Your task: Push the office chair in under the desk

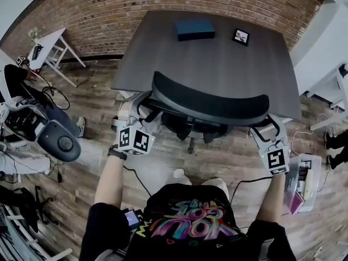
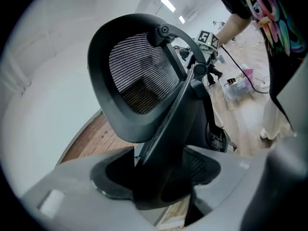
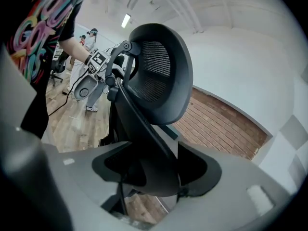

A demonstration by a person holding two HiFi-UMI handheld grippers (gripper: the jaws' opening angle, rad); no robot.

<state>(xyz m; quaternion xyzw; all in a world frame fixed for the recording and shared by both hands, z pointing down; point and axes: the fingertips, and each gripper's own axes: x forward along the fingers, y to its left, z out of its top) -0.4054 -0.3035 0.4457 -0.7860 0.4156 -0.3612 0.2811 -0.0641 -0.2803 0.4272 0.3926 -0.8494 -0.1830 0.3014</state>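
Black mesh office chair [image 1: 209,106] is at centre frame, against the near edge of the dark grey tabletop [image 1: 217,58]. Your left gripper [image 1: 140,103] and right gripper [image 1: 272,125] each clamp a backrest edge. The rigid frame probably rolls easily, so push evenly.

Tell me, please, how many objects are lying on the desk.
2: a dark blue box near the far edge of the desk, and a small black-framed card just right of it. The chair backrest may hide others.
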